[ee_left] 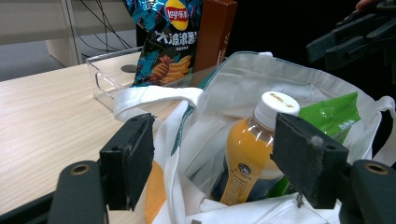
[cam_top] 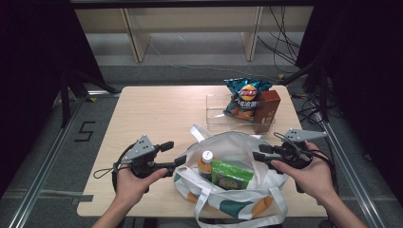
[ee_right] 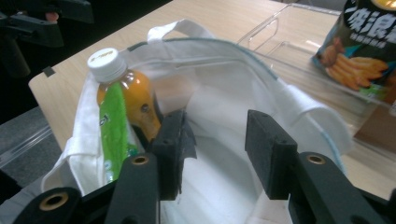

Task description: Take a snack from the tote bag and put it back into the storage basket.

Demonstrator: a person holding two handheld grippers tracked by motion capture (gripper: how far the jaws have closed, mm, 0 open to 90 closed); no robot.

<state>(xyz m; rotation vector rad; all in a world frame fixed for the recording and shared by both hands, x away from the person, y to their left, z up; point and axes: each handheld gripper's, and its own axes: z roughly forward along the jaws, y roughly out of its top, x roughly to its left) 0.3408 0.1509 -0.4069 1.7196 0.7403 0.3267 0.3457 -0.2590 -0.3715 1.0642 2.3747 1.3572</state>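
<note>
A white tote bag (cam_top: pixel 237 142) with orange and teal print lies open at the table's near edge. Inside it stand an orange juice bottle (cam_top: pixel 206 164) with a white cap and a green snack packet (cam_top: pixel 230 175). My left gripper (cam_top: pixel 175 153) is at the bag's left rim, open. In the left gripper view its jaws straddle the bag's edge (ee_left: pixel 219 93), with the bottle (ee_left: pixel 252 149) just beyond. My right gripper (cam_top: pixel 258 152) is at the bag's right rim, open. In the right gripper view it (ee_right: pixel 222 144) hovers over the bag's white inside (ee_right: pixel 224 93), and nothing is pressed between the pads.
A clear plastic tray (cam_top: pixel 216 107) sits at the back right of the table, with a blue crisp bag (cam_top: pixel 244 97) and a brown box (cam_top: pixel 267 110) standing in it. Bare wood stretches left of the tray. Cables lie on the floor behind.
</note>
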